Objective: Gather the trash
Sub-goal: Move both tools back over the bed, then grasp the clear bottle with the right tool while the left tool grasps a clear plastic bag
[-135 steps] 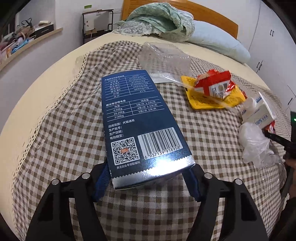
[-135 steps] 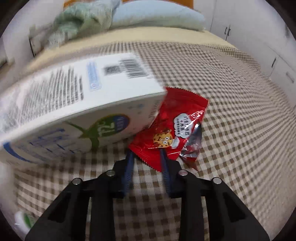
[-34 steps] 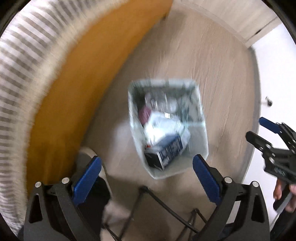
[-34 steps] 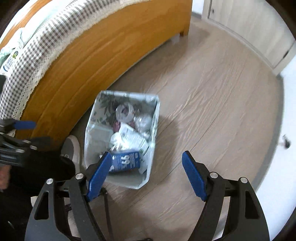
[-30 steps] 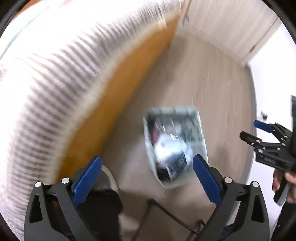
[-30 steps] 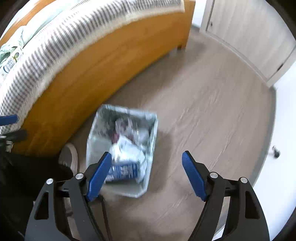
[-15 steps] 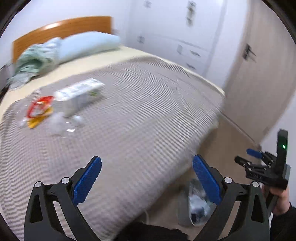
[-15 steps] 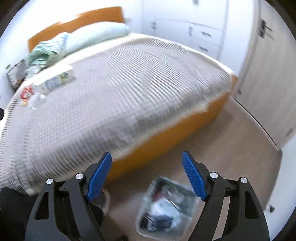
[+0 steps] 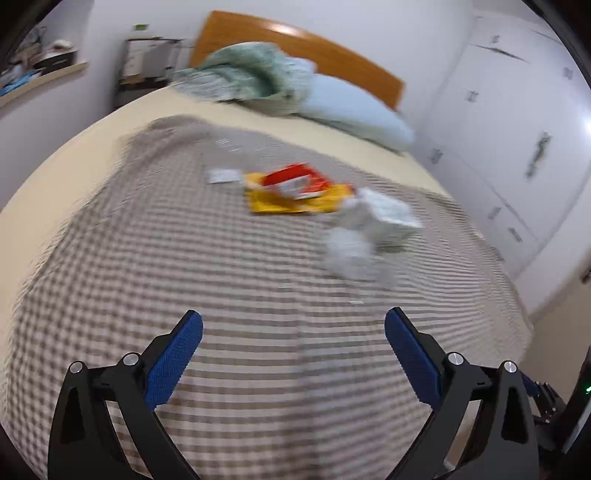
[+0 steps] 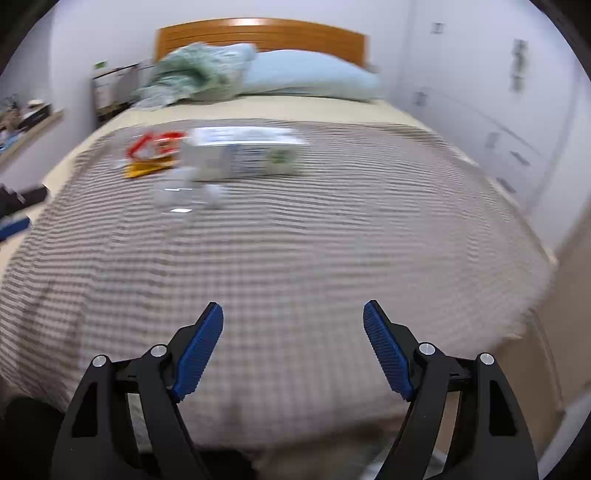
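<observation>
left tool (image 9: pixel 293 328) wide, empty | right tool (image 10: pixel 293 319) wide, empty | trash: carton (image 10: pixel 242 153), wrappers (image 9: pixel 295 188), plastic (image 9: pixel 347 251) mid-bed (image 10: pixel 332 240), well apart | both aimed bedward, likely for next pick

My grippers' pads (image 9: pixel 173 354) looked ribbed blue; checked cloth bedspread (image 9: pixel 258 295) matt, wooden headboard (image 10: pixel 262 35) glossy.

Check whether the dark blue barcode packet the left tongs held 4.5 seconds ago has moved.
Yes. It is gone from the checked bedspread and from the open, empty left tongs; a second ago it lay in the bin on the floor.
</observation>
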Demonstrator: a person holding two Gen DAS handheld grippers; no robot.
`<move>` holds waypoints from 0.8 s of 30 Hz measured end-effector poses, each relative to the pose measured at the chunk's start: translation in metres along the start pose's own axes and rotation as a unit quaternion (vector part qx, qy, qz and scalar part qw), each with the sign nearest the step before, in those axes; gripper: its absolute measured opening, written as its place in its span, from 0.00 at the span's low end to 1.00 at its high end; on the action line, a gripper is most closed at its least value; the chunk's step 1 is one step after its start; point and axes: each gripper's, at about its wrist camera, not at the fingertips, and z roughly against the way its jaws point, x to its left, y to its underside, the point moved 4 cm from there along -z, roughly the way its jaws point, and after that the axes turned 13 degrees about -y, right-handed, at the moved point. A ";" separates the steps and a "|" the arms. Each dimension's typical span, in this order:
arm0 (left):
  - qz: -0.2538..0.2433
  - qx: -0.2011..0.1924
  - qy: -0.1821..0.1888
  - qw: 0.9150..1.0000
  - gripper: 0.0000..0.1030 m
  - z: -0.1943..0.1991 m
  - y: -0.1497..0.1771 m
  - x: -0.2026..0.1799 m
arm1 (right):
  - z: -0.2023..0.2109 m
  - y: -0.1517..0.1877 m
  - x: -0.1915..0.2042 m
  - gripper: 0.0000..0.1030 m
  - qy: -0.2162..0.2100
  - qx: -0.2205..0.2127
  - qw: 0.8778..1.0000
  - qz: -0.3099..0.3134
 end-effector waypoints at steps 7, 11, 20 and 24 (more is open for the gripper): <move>0.009 0.013 -0.044 0.999 0.93 -0.028 -0.002 0.026 | -0.105 -0.066 0.069 0.73 0.018 -0.017 0.998 0.059; -0.001 0.005 -0.048 0.999 0.93 -0.036 -0.012 0.029 | -0.133 -0.084 0.060 0.26 0.016 -0.019 1.000 0.002; -0.021 0.014 -0.053 0.998 0.93 -0.067 -0.011 0.013 | -0.089 -0.085 -0.015 0.02 -0.033 -0.078 0.990 -0.114; -0.052 0.023 -0.014 0.998 0.93 -0.084 -0.019 -0.026 | -0.090 -0.081 -0.025 0.02 -0.052 -0.078 0.985 -0.144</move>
